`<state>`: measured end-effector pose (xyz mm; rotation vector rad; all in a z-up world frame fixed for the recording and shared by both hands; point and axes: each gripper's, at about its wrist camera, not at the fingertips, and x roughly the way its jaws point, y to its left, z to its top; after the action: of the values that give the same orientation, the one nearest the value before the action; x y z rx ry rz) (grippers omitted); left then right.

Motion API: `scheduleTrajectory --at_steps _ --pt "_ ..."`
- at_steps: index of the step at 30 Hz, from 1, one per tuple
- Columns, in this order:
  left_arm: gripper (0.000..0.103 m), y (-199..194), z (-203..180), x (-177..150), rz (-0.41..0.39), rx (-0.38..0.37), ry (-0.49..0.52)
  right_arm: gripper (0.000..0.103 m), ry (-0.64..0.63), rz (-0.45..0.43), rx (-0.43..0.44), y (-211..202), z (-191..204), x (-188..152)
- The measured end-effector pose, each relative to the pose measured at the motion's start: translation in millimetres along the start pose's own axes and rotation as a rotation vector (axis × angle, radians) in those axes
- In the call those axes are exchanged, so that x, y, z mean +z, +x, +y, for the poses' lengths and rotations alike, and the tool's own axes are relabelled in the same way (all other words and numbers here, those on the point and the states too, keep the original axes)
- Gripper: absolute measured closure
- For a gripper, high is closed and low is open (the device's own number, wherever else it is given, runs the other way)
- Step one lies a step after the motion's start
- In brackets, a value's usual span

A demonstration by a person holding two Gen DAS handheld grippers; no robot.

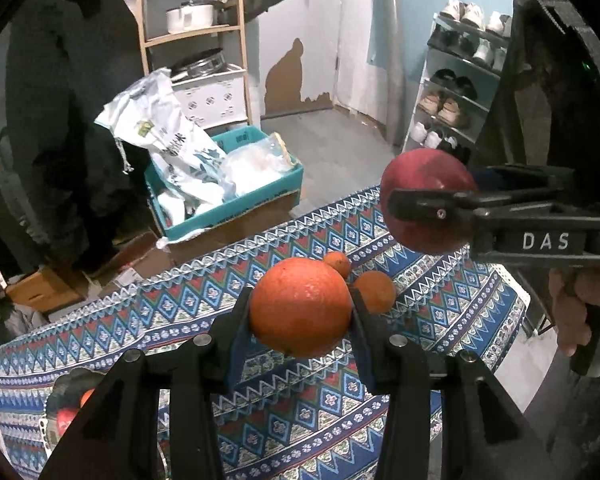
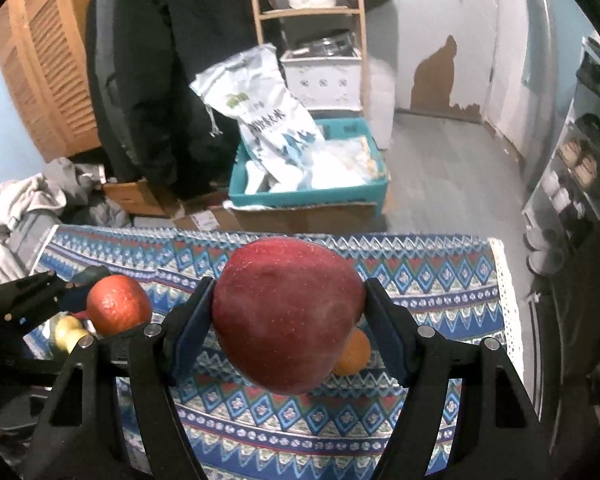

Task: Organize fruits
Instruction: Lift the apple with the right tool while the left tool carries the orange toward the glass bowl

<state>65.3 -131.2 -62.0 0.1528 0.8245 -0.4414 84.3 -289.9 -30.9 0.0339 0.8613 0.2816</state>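
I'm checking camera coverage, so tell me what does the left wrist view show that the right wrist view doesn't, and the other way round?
Only the left wrist view: two small oranges together on the cloth, white shoes on a rack, and the hand holding the right gripper.

Only the right wrist view: a louvered wooden cabinet, a yellow fruit, and a clothes pile.

Both: the left gripper clamping the big orange, the apple clamped in the right gripper, and the teal box.

**Fruit above and on the patterned tablecloth**

The large round orange [image 1: 300, 306] sits between the left gripper's [image 1: 300, 312] fingers, above the blue patterned tablecloth [image 1: 180, 320]. Two small round oranges [image 1: 374, 291] lie on the cloth just behind it. To their right, the right gripper [image 2: 288, 320] holds the round red apple [image 2: 288, 320] aloft.
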Motion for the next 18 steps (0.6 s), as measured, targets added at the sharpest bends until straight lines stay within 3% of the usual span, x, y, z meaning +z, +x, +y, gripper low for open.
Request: scheduleTrajectory --at_steps 18 --pt "0.058 -60 56 -14 -0.077 0.071 -0.098 0.030 -0.104 -0.043 0.109 -9 73 23"
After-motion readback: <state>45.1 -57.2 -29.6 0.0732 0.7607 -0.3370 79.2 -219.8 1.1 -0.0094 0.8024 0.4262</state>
